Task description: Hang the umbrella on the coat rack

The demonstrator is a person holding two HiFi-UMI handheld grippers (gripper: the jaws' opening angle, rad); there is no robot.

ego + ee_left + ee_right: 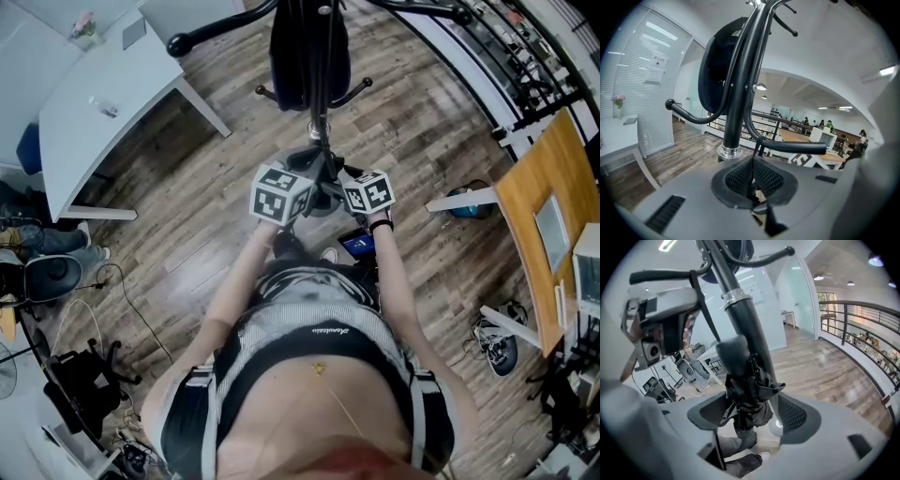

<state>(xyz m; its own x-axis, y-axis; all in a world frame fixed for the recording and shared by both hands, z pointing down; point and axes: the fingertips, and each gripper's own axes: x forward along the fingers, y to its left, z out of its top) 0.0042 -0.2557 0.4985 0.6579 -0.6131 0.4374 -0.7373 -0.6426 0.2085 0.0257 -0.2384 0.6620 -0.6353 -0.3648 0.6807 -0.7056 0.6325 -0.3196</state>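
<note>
On the wood floor (450, 122) a white table (103, 103) stands at the upper left of the head view, well apart from the rack (322, 94). The person (309, 375) stands close in front of the rack with both arms stretched toward its black pole. A dark thing (715, 75), too unclear to name, hangs high on the far side of the pole.

The umbrella (745, 380) is black and folded. It hangs upright just beside the pole, below a curved hook (797, 147) that juts out from the rack toward the person.

The right gripper (753, 412) points down at the umbrella. Its jaws stand spread wide, one on each side of the folded cloth. The cloth bulges toward the left pad, and I cannot tell whether it touches; neither pad presses on it.

The left gripper (751, 180) is just beside the right one, nearer the hook. Its jaws are pressed together and pinch the thin black strap (752, 164), which runs taut from the pads up to the hook. In the right gripper view the strap also runs from the hook down to the top of the umbrella.
</note>
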